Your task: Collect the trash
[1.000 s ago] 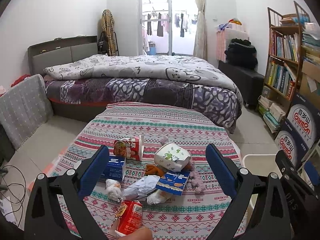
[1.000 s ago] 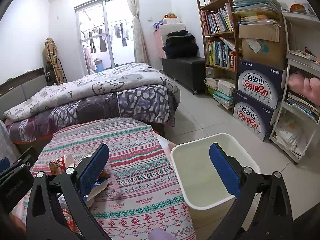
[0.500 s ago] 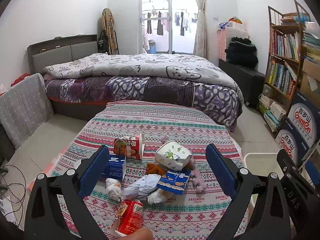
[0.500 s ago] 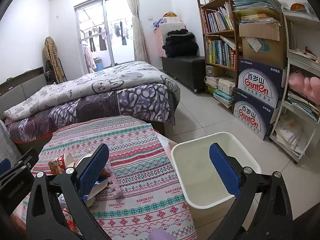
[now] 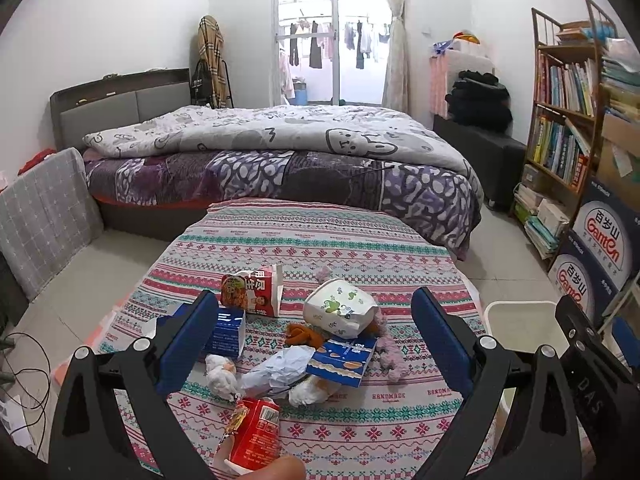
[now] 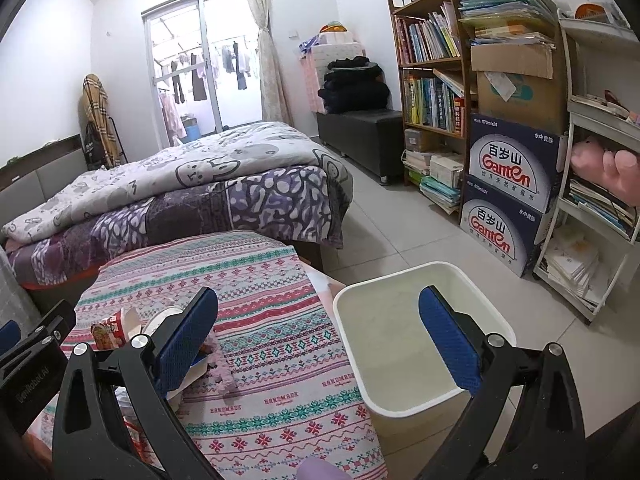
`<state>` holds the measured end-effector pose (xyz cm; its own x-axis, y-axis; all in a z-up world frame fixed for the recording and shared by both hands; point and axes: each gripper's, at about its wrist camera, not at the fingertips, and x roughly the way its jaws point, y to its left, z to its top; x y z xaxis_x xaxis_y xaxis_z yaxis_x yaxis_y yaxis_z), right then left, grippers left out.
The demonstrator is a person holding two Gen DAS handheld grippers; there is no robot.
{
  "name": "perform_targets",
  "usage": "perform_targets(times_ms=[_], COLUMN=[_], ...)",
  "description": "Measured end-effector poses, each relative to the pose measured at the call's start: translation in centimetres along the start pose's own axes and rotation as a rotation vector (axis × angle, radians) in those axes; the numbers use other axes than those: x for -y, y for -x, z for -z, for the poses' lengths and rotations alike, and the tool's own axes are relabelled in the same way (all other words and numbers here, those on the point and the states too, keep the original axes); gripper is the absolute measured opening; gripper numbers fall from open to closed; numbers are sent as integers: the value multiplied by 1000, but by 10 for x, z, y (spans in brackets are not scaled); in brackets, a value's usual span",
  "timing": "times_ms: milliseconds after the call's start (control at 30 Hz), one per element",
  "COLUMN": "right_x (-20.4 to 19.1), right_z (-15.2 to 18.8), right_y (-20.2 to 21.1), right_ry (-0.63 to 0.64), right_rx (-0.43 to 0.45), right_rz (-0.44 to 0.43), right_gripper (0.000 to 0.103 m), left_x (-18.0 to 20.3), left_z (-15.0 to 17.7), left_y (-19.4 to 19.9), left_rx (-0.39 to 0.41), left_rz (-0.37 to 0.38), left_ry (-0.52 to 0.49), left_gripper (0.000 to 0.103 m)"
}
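Your left gripper (image 5: pixel 316 336) and right gripper (image 6: pixel 320 336) are both spread wide, empty. Nearest you: red packet (image 5: pixel 256 432), crumpled wrappers (image 5: pixel 280 372), boxes heaped on the tablecloth (image 5: pixel 320 240). White bin (image 6: pixel 404 412) stands beside the table, right. Overlapping pieces risk dragging neighbours off the edge.

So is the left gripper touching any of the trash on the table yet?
Apart. In the left wrist view the left gripper hangs open above the trash pile, with nothing between its blue pads.
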<state>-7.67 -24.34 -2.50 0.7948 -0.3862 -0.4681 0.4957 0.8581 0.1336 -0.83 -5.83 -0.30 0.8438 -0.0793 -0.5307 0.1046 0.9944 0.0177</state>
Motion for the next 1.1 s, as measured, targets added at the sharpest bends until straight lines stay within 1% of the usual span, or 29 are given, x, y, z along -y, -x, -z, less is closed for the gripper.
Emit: perform_targets(times_ms=[433,833,1100], right_x=[13,34,37], right_z=[-1,0,1], right_y=[-3,-9,-11], right_ry=[-8,-35,-37], right_rx=[-12,-28,-34], right_rz=[30,59,63], right_gripper=[96,96,96], left_x=[13,37,42], left_z=[2,6,7], left_y=[-3,-6,-7], left_rx=[-10,-15,-19], left_rz=[16,41,45], left_ry=[-19,-52,-57], left_gripper=[94,94,94])
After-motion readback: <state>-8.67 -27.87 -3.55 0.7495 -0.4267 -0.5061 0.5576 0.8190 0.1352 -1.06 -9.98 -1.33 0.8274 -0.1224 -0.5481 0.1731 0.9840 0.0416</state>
